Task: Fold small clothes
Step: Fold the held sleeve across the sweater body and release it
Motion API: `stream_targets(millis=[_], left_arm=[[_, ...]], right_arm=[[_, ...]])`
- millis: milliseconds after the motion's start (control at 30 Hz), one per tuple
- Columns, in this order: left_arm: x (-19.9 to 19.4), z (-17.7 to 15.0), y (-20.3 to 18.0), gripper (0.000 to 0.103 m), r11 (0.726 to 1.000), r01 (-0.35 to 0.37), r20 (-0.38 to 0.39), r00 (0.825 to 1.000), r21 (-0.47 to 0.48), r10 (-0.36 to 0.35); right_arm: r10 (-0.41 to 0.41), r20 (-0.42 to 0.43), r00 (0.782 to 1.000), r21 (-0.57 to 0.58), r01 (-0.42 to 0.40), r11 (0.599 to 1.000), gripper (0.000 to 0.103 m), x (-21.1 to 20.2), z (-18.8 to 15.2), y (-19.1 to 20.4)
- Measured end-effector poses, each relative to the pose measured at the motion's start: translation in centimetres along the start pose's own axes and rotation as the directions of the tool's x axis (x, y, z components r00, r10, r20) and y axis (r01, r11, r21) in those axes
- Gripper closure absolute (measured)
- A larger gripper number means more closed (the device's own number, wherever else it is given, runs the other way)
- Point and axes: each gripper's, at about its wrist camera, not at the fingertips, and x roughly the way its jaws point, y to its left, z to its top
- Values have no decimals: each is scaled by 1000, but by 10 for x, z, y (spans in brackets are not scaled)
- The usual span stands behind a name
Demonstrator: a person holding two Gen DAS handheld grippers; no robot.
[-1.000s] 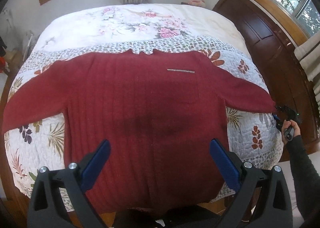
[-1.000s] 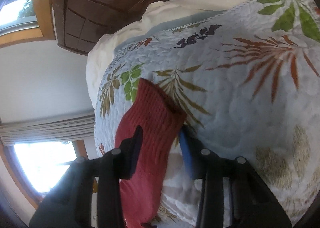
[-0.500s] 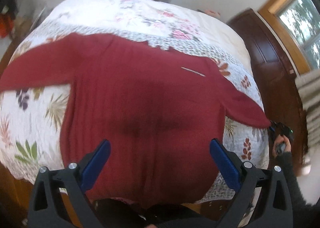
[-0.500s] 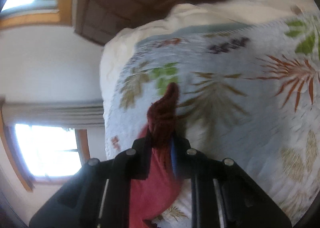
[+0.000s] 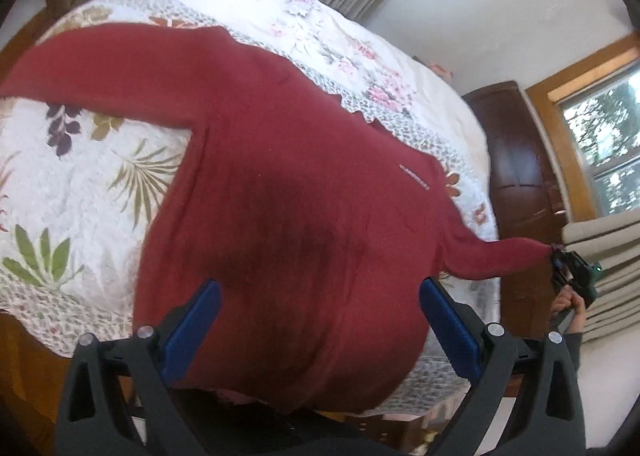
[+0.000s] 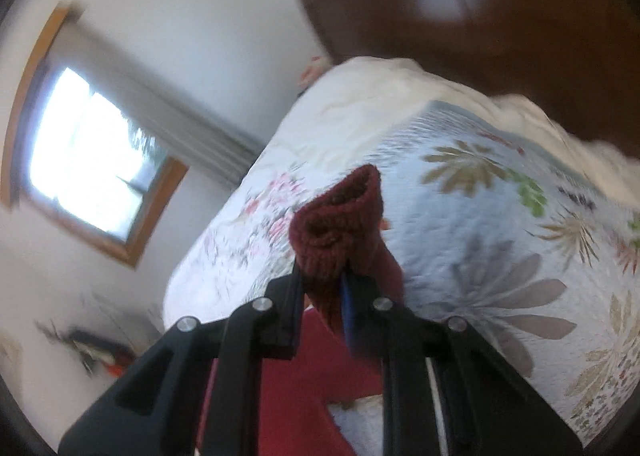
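A dark red knitted sweater lies spread flat on a bed, its left sleeve stretched out to the upper left. My left gripper hovers open above the sweater's lower hem with nothing between its blue pads. In the left wrist view my right gripper appears at the far right, shut on the cuff of the right sleeve, which is lifted off the bed. The right wrist view shows that cuff bunched between the shut fingers of my right gripper.
The bed carries a white quilt with leaf and flower prints. A dark wooden footboard stands at the right, with a window and curtains behind it. The bed's near edge drops off at the lower left.
My right gripper has closed on the right sleeve's cuff and lifted it off the quilt. The left gripper's view has swung and tilted, staying open over the hem.
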Motion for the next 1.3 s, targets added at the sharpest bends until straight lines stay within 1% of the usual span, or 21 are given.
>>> stream_targets(millis=[67,133,233,300,433,500,600,667,733,767,867,900,933,1000,1067,1100,1133,1200,1233,1267,1300], left_arm=[[0,5,10,3,999,33,3,999,-17,-33],[2,12,18,3,999,42,9,999,-11,-42],[7,23,27,3,999,47,-2,999,-2,-47],[12,33,33,3,997,83,-15,996,-11,-83],[23,49,38,3,999,43,-48,998,-31,-45],[28,57,38,3,997,60,-62,996,-37,-63],[36,72,35,3,997,79,-86,993,-21,-81],[40,83,27,3,994,106,-107,989,28,-102],[40,93,22,3,991,115,-110,988,72,-107],[41,99,20,3,989,125,-114,987,83,-115],[47,120,17,3,984,163,-136,979,70,-153],[49,124,17,3,983,170,-134,978,62,-161],[52,131,17,3,983,175,-130,977,51,-167],[60,140,18,3,982,188,-129,975,24,-183],[75,149,20,3,971,236,-146,960,-26,-237],[79,149,22,3,967,251,-156,954,-43,-254],[88,153,21,3,959,274,-171,944,-67,-282],[107,161,16,3,939,331,-197,918,-97,-344],[114,164,13,3,931,348,-201,909,-109,-364],[123,167,9,3,919,374,-209,895,-127,-393],[129,168,6,3,908,392,-219,882,-145,-416]], right_arm=[[1,0,1000,-94,-1,996,88,1,-12,43],[-5,-1,1000,-163,4,987,88,5,-23,78],[-3,-13,1000,-243,0,970,88,15,-43,123],[-10,-27,1000,-297,2,955,88,25,-60,149],[-54,-48,997,-416,29,909,88,54,-104,201],[-82,-62,995,-456,44,889,88,71,-127,218],[-120,-121,985,-499,45,865,88,103,-169,242],[-152,-146,978,-546,49,836,88,125,-202,260],[-184,-175,967,-577,51,815,88,144,-226,269],[-209,-191,959,-606,52,794,88,157,-244,273],[-268,-206,941,-673,63,737,88,179,-284,284],[-296,-212,931,-701,66,710,88,188,-301,286],[-314,-219,924,-715,67,696,87,195,-311,284],[-337,-256,906,-715,57,696,84,206,-328,278],[-315,-293,903,-703,20,711,72,207,-337,274],[-299,-308,903,-699,-2,715,68,205,-341,275],[-283,-322,904,-693,-21,721,62,201,-342,275],[-255,-345,904,-678,-52,733,60,187,-338,272],[-240,-359,902,-663,-65,746,55,180,-333,268],[-221,-373,901,-643,-79,762,51,169,-328,263],[-206,-375,904,-624,-81,777,50,156,-321,255]])
